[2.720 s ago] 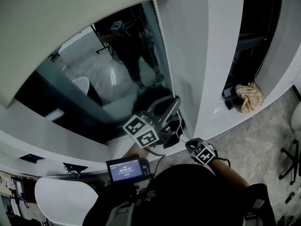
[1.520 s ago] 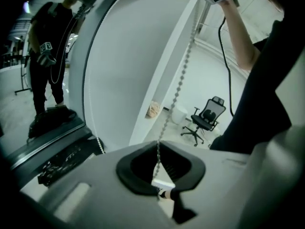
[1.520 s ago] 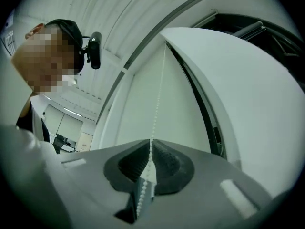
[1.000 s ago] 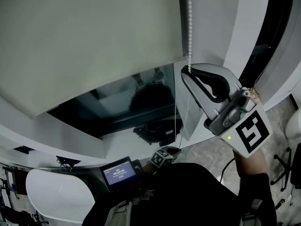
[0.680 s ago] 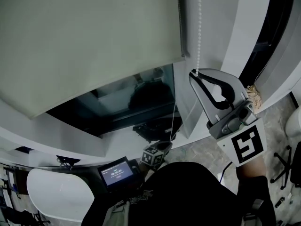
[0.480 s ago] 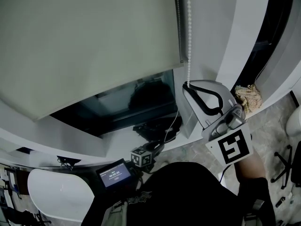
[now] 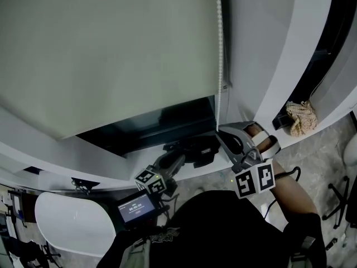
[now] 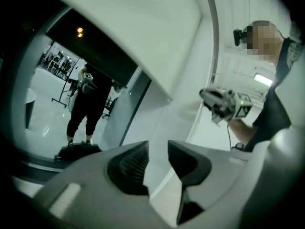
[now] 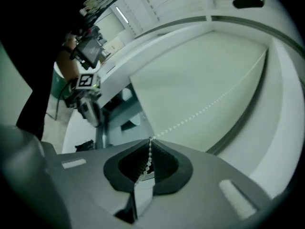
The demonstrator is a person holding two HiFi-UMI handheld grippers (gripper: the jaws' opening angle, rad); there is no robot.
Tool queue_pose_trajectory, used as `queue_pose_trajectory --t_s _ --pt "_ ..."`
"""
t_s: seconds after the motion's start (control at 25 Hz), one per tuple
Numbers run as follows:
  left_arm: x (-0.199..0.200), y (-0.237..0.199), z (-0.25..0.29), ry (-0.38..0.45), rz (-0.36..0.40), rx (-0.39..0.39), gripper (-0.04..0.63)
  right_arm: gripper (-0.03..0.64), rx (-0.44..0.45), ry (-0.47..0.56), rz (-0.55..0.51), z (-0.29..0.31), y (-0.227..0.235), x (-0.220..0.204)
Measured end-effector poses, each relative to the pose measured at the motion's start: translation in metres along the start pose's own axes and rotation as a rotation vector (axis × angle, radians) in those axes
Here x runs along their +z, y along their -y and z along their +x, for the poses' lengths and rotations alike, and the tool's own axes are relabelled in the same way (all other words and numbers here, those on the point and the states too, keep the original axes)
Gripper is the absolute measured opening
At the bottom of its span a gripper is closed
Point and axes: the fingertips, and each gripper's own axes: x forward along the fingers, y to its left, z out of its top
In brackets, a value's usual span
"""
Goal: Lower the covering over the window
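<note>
Now right hand-held gripper [image 9: 149, 140] clamps bead chain [image 9: 200, 110]; left hand-held gripper [image 8: 157, 145], just narrowing, half-open, empty.

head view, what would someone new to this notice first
The pale roller blind fills most of the upper left, covering all but a dark strip of window glass below it. Along its right edge hangs a white bead chain, pinched low down by the right hand-held gripper.

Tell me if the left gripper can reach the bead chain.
Probably yes. The left gripper, jaws just opened then eased in slightly, is empty, and the bead chain hangs bare above the right gripper pinching it.
</note>
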Motion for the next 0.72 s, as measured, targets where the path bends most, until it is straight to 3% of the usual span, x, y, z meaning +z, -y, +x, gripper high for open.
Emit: queue_pose_trajectory --t_s 0.12,0.28,0.44,0.56,0.72 --pt "0.03 0.028 0.016 0.075 0.043 -0.094 0.124 0.012 0.212 -0.103 0.042 0.026 -0.085 -0.047" --pt "0.073 0.087 0.049 0.13 0.13 -0.249 0.13 0.012 0.422 -0.289 0.204 0.056 -0.196 -0.126" --pt "0.114 0.134 0.074 0.184 0.198 -0.352 0.143 0.012 0.632 -0.473 0.326 0.051 -0.302 -0.18" --pt "0.139 0.161 0.092 0.236 0.224 -0.408 0.173 0.012 0.727 -0.547 0.353 0.039 -0.346 -0.202" --pt "0.167 0.201 0.099 0.303 0.266 -0.502 0.199 0.012 0.78 -0.572 0.351 0.03 -0.369 -0.204"
